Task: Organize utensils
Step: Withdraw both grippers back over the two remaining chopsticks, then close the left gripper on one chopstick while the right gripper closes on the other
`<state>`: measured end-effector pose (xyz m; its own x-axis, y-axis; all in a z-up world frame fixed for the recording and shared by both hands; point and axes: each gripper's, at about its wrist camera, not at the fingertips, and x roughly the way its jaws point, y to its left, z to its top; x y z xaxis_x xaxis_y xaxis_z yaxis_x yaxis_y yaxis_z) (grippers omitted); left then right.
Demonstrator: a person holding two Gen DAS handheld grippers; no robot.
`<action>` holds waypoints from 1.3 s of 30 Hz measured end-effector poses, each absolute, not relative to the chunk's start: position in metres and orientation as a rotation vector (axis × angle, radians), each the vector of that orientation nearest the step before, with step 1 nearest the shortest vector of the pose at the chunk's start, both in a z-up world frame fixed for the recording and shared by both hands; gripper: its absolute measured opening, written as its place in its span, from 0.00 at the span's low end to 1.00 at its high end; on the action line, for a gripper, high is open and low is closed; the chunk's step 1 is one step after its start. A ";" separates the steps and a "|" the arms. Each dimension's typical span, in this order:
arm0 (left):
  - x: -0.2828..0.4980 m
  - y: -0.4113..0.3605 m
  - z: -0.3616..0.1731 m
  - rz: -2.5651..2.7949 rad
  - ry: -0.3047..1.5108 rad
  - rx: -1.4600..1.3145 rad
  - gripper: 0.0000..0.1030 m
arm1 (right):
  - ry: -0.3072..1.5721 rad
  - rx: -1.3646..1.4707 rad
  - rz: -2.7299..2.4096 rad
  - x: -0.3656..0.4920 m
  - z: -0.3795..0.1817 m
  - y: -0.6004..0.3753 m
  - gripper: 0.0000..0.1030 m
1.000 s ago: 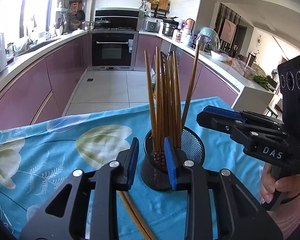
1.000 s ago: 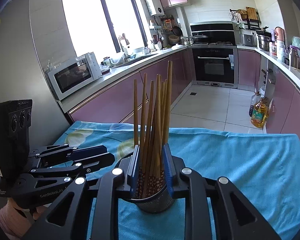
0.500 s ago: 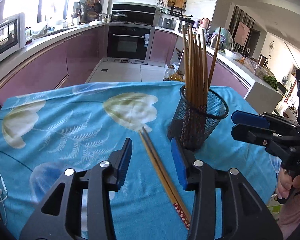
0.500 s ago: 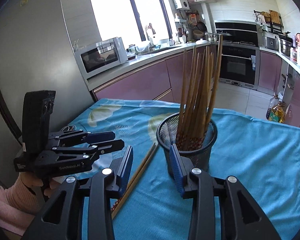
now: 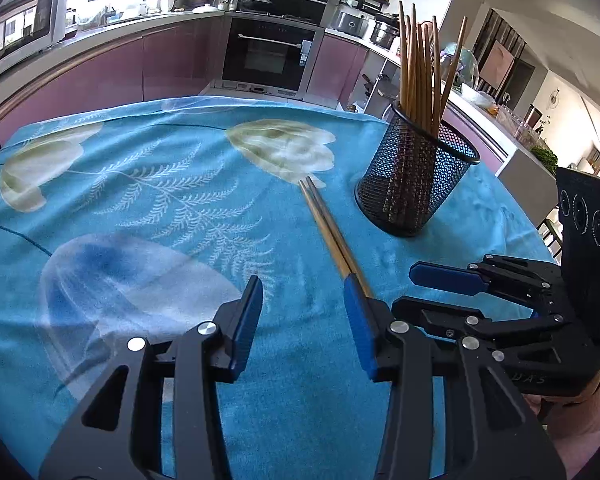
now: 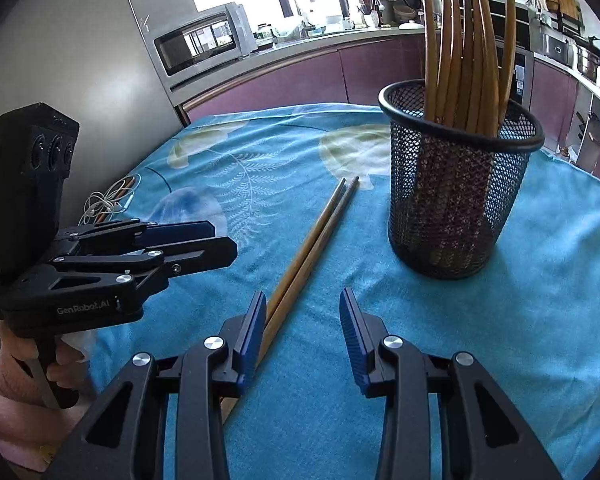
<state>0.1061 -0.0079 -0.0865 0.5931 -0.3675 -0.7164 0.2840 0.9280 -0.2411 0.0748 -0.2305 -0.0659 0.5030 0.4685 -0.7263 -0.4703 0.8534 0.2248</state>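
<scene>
Both jaws released, low over the blue tablecloth (image 5: 148, 208).

My left gripper (image 5: 303, 320) and right gripper (image 6: 302, 332) gape empty, pitched down. Two loose chopsticks (image 5: 328, 228) lie touching, running toward 12 o'clock. One mesh holder (image 5: 414, 182) at 1 o'clock, upright, about ten chopsticks inside.

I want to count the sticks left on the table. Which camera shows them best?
The left wrist view shows the two chopsticks best: they lie side by side on the blue cloth beside the black cup, mostly uncovered. In the right wrist view, the chopsticks' near ends hide behind the right gripper's finger.
</scene>
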 end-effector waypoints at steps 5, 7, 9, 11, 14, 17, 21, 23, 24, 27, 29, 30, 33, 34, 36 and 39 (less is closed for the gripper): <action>0.105 -0.008 -0.088 -0.382 0.859 -0.113 0.41 | 0.877 -0.042 0.536 0.072 -0.070 -0.226 0.35; 0.105 -0.008 -0.089 -0.384 0.859 -0.114 0.41 | 0.878 -0.055 0.532 0.072 -0.072 -0.224 0.35; 0.104 -0.008 -0.088 -0.385 0.861 -0.116 0.41 | 0.877 -0.071 0.530 0.072 -0.073 -0.221 0.35; 0.104 -0.008 -0.089 -0.385 0.864 -0.118 0.41 | 0.873 -0.080 0.525 0.071 -0.073 -0.220 0.35; 0.104 -0.007 -0.091 -0.385 0.866 -0.121 0.41 | 0.868 -0.096 0.517 0.070 -0.072 -0.217 0.35; 0.104 -0.008 -0.091 -0.381 0.867 -0.121 0.41 | 0.862 -0.114 0.510 0.069 -0.072 -0.215 0.35; 0.105 -0.008 -0.092 -0.384 0.870 -0.120 0.41 | 0.867 -0.114 0.505 0.070 -0.072 -0.217 0.36; 0.104 -0.010 -0.093 -0.386 0.871 -0.116 0.41 | 0.871 -0.113 0.495 0.070 -0.072 -0.219 0.37; 0.105 -0.011 -0.093 -0.389 0.872 -0.112 0.41 | 0.874 -0.107 0.497 0.070 -0.073 -0.220 0.37; 0.105 -0.015 -0.094 -0.392 0.873 -0.099 0.41 | 0.883 -0.094 0.497 0.071 -0.072 -0.224 0.36; 0.105 -0.019 -0.094 -0.402 0.876 -0.090 0.41 | 0.892 -0.076 0.502 0.072 -0.072 -0.228 0.34; 0.105 -0.021 -0.094 -0.406 0.877 -0.083 0.41 | 0.896 -0.063 0.506 0.072 -0.073 -0.230 0.34; 0.104 -0.028 -0.096 -0.418 0.882 -0.054 0.41 | 0.906 -0.036 0.506 0.074 -0.074 -0.237 0.32; 0.104 -0.031 -0.097 -0.422 0.885 -0.046 0.41 | 0.908 -0.028 0.510 0.075 -0.074 -0.238 0.32; 0.103 -0.034 -0.099 -0.431 0.890 -0.035 0.41 | 0.913 -0.015 0.513 0.075 -0.074 -0.241 0.32; 0.103 -0.040 -0.102 -0.445 0.897 -0.018 0.41 | 0.920 -0.005 0.516 0.077 -0.074 -0.244 0.30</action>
<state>0.1031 -0.0403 -0.1015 0.5393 -0.3818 -0.7506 0.3668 0.9088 -0.1987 0.0766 -0.2442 -0.0740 0.4939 0.4232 -0.7596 -0.4273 0.8789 0.2118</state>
